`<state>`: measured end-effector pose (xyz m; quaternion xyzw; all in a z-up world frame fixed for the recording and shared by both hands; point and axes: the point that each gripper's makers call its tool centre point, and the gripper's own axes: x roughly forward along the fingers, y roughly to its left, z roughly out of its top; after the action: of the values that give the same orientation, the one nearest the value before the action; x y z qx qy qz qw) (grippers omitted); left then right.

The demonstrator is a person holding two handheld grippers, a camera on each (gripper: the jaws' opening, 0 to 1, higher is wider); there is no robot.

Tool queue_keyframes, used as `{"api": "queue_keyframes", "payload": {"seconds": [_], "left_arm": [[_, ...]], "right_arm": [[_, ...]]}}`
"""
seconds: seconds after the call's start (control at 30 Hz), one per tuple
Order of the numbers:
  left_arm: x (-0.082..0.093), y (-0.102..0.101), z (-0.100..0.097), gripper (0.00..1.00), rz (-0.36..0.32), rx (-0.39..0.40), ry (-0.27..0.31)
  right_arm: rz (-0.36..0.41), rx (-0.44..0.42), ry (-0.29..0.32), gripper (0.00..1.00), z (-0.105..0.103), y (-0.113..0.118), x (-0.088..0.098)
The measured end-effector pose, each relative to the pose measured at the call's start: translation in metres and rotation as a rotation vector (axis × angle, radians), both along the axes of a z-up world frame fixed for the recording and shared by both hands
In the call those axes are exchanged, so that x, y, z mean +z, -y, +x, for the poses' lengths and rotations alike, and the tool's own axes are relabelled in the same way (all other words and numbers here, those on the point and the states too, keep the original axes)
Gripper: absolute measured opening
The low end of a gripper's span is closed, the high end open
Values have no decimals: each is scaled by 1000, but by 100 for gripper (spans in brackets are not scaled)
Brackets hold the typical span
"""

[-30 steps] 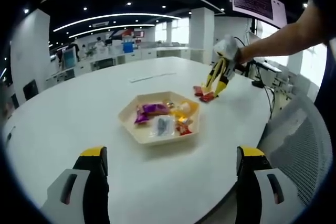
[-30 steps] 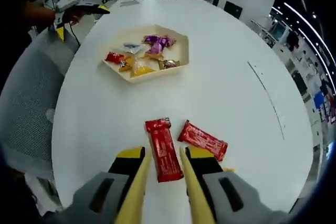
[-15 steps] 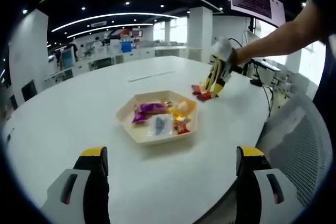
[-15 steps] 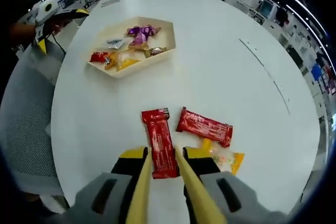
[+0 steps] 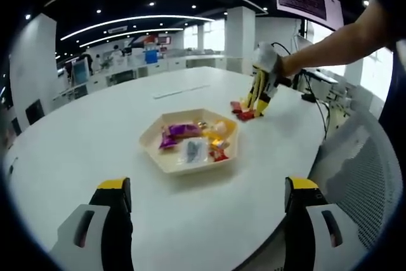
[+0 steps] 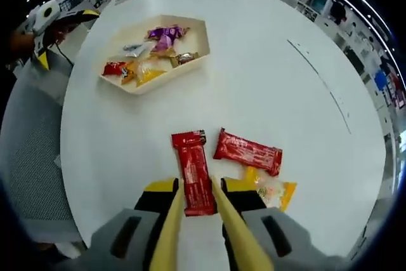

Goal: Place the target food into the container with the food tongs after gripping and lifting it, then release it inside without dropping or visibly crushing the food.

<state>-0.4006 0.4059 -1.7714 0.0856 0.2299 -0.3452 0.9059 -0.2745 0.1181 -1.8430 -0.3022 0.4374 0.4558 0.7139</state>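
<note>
1. Red rectangular wrapped snack bar lies flat on the round white table, its near end between the two yellow tong blades that extend from the right gripper.
2. Tong blades sit narrow, one on each side of the bar's near end; bar looks to rest on the table, can't tell if the blades actually pinch it.
3. Right gripper's own jaws are pressed in on the tong arms, so it is clamped on the yellow food tongs.
4. Second red wrapped bar lies just beside the first, angled, apart from it; a yellow-orange clear packet sits touching its near edge, next to the right jaw.
5. Cream hexagonal tray is well apart from the bars, further up the table; it holds a purple wrapper, a red one, yellow-orange ones, a pale one and a small brown one.
6. In the left gripper view the same tray sits mid-table with the sweets in it; the right gripper with tongs comes down on the red bars beyond it, held by a person's bare forearm.
7. Left gripper hovers over the table's near edge, jaws wide apart, nothing between them.
8. Grey mesh chair back beside the table; open office behind.
</note>
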Motion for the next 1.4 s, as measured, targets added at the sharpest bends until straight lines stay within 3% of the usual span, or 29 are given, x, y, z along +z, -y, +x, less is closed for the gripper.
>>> {"api": "queue_keyframes", "payload": {"seconds": [0.1,0.17,0.47,0.67,0.87,0.97,1.4], "left_arm": [[1,-1,1,97,-5,6,2],[2,-1,1,97,-6,9,5],[4,-4,2,97,-5,20,16],[2,-2,2,97,3,12,13],[3,-3,2,96,0,16,11],[2,-2,1,96,8,7,11],[3,-3,2,96,3,13,13]], "right_arm": [[84,-59,26,25,4,-12,1],[54,-9,55,24,4,-15,2],[109,-106,51,24,3,-6,3],[114,-118,46,25,-4,4,2],[143,-140,62,24,-4,2,4],[147,-189,47,23,-3,3,3],[163,-229,33,22,2,-2,7]]}}
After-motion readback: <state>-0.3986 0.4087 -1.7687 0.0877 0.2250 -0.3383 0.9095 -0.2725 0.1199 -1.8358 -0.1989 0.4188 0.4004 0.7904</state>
